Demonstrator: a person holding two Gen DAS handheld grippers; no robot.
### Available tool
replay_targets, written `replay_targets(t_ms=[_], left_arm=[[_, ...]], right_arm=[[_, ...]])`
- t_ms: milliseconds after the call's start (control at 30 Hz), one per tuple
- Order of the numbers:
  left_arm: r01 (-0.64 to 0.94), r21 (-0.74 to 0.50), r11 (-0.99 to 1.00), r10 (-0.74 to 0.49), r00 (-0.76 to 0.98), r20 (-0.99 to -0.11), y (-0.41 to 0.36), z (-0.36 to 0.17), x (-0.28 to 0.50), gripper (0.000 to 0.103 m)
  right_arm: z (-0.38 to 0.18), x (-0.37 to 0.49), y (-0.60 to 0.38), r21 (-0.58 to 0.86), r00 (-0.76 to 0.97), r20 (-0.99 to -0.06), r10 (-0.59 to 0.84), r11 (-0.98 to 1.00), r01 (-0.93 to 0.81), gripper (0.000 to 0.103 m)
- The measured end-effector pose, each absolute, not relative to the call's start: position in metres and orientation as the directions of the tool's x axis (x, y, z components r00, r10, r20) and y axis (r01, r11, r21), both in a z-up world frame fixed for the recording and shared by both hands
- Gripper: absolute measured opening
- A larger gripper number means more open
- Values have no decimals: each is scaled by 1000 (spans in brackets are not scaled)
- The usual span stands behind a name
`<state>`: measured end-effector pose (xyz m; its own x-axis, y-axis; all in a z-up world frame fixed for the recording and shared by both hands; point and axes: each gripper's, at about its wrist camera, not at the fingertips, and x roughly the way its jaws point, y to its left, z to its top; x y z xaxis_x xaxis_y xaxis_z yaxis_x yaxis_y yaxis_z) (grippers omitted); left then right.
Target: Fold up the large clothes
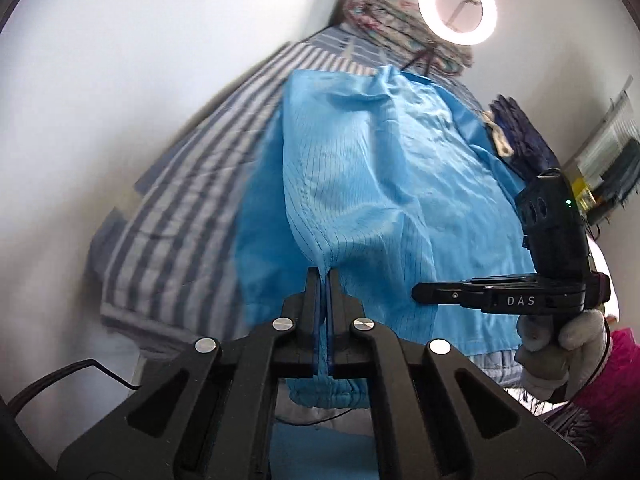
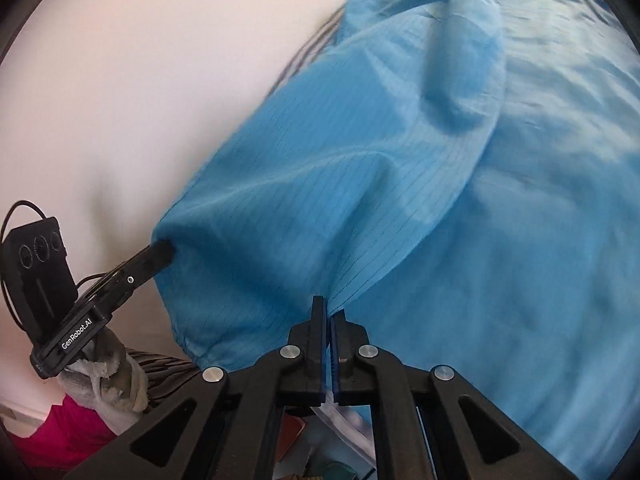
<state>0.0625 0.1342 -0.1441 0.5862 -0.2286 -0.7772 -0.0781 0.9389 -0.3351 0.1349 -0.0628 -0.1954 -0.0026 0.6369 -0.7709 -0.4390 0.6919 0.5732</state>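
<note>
A large light-blue garment (image 1: 380,152) with fine pinstripes lies along a striped bed. In the left wrist view my left gripper (image 1: 325,276) is shut on a lifted fold of it near the elastic cuff. The right gripper (image 1: 418,292) reaches in from the right, held by a gloved hand (image 1: 560,344), with its tips against the cloth. In the right wrist view my right gripper (image 2: 329,306) is shut on an edge of the blue garment (image 2: 320,160), which stretches taut to the left gripper (image 2: 162,251); that gripper's tips are buried in the fabric.
The striped bed sheet (image 1: 192,168) runs along a white wall on the left. A ring light (image 1: 458,8) and a folded patterned quilt (image 1: 384,20) stand at the far end. Dark blue clothes (image 1: 520,132) lie on the bed's right side. A pink sleeve (image 2: 60,432) is close by.
</note>
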Motion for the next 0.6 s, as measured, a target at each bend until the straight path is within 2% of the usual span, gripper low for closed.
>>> replay_targets(t_ms=[133,233,433,600], left_arm=[[-166,-343,924,-200,557,-806,165,-161,68,0],[-188,-328,926,-188,524,-831,170,-177,75,0],[-167,-253,953,-147,478,-866,152,-191,78,0],[-139,-208,968,-110,511,-852,145,-182,78,0]], right_arm=[[-199,137,-28,565,-6,-773,635,684,-461,0],[-202,144,-7,500,5,-811,585,698,-512,0],[-202,140,-27,455,25,-838,546,723,-520,0],[-202,144,-26,462,58,-827,559,734,-498,0]])
